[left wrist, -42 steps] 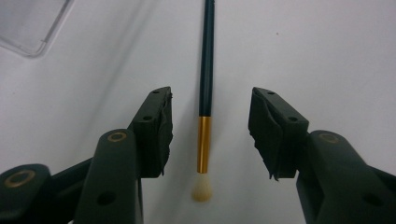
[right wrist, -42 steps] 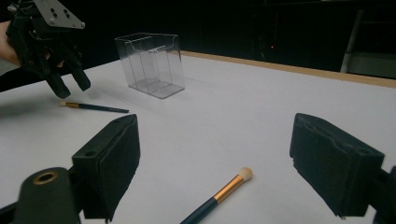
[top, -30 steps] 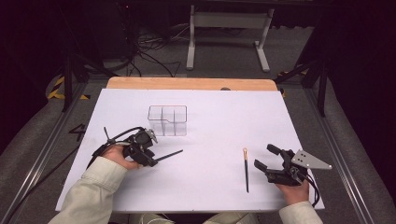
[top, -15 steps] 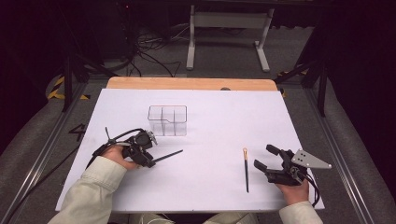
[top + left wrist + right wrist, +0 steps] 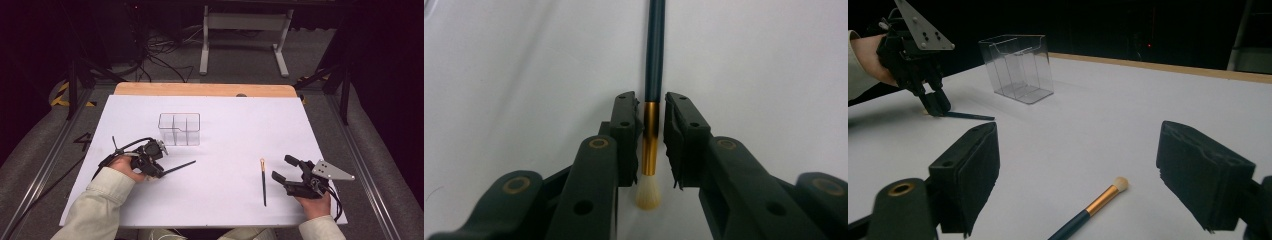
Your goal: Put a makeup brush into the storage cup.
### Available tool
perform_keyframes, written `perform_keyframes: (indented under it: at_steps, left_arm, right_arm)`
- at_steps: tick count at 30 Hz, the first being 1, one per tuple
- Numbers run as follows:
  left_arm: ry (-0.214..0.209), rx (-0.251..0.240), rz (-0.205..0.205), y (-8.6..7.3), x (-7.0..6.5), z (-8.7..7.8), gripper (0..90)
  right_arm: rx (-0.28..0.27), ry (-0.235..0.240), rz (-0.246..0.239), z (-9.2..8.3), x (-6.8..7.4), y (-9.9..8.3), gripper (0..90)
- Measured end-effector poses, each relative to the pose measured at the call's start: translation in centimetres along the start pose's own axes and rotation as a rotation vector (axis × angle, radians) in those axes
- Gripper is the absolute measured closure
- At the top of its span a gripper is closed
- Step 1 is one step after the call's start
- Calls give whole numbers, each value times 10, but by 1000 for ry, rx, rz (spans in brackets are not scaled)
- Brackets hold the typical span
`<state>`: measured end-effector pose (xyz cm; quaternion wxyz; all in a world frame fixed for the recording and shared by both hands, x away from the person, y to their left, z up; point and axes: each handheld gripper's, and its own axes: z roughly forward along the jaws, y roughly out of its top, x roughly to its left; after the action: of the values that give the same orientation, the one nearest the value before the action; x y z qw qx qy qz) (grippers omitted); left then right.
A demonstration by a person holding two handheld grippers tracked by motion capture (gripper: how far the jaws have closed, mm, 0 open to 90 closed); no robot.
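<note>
A dark-handled brush [image 5: 650, 145] with a gold ferrule and pale bristles lies flat on the white table [image 5: 235, 125]. My left gripper [image 5: 652, 100] straddles its ferrule. Its jaws have just been closing: one pad touches the ferrule and a thin gap remains at the other. From above, this left gripper [image 5: 156, 171] is at the table's left, and the brush handle [image 5: 180, 167] points right. A second brush [image 5: 263, 182] lies just left of my right gripper [image 5: 281, 167]. My right gripper [image 5: 1078, 132] stands wide open, with that brush [image 5: 1098, 202] on the table below its jaws and untouched.
A clear plastic organiser box [image 5: 179, 129] with several compartments stands upright behind the left gripper, toward the table's middle. The right gripper view has the same box [image 5: 1018, 67] beyond the left gripper [image 5: 935, 102]. A wooden edge [image 5: 205, 90] runs along the far side.
</note>
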<state>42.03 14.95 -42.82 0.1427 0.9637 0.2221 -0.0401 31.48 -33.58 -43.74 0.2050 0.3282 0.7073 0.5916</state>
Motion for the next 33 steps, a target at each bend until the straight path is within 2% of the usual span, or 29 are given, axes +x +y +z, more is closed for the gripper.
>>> perform_keyframes:
  at_steps: [8, 16, 24, 31, 33]
  left_arm:
    - [24, 0, 3, 0, -1, 0, 823]
    - [27, -2, -2, 0, -2, 0, 830]
    - [30, -7, 19, 1, -3, 0, 833]
    - [30, -23, 40, 2, -8, -9, 834]
    - [21, -35, 56, 5, -14, -15, 834]
  right_arm:
    - [10, 18, -4, 2, 0, 0, 200]
    - [37, 15, -46, 3, 1, 3, 209]
    - [50, 33, -53, 4, 3, 7, 229]
    - [60, 46, -60, 5, 4, 10, 265]
    - [66, 63, -73, 4, 7, 14, 291]
